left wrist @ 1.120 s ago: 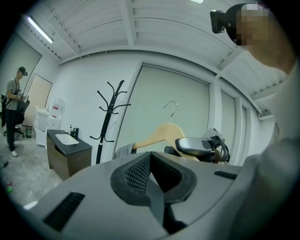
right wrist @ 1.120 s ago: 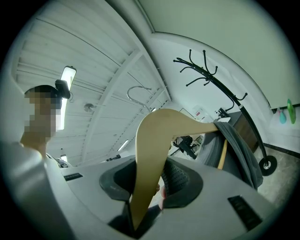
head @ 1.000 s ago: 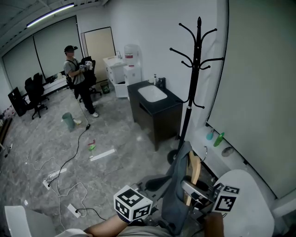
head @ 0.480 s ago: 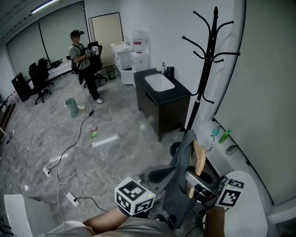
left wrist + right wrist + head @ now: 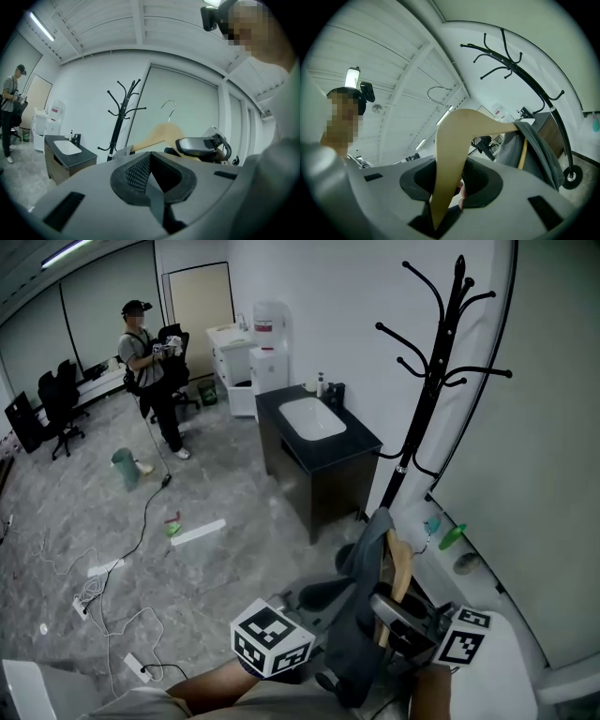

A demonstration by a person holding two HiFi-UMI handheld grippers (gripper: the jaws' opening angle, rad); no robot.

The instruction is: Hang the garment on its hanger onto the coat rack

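The black coat rack (image 5: pixel 432 395) stands by the wall, right of a dark cabinet, with bare curved hooks. My right gripper (image 5: pixel 401 617) is shut on one arm of a wooden hanger (image 5: pixel 397 564) well below the rack's hooks. In the right gripper view the hanger (image 5: pixel 454 150) runs up between the pads of the right gripper (image 5: pixel 450 187), its metal hook (image 5: pixel 436 91) free in the air and the rack (image 5: pixel 520 77) beyond. A dark grey garment (image 5: pixel 362 615) drapes over the hanger's far arm. My left gripper (image 5: pixel 151 176) is shut with nothing in it, its marker cube (image 5: pixel 270 645) left of the garment.
A black cabinet with a white basin (image 5: pixel 315 442) stands left of the rack's base (image 5: pixel 352 557). A white rounded surface (image 5: pixel 511 662) lies under my right hand. A person (image 5: pixel 145 362) stands far off; cables (image 5: pixel 122 615) and a white strip (image 5: pixel 197 532) lie on the floor.
The view has shifted, so the rack now sits farther right and higher in it. The hanger stays in the right gripper. The distant person has stepped a little.
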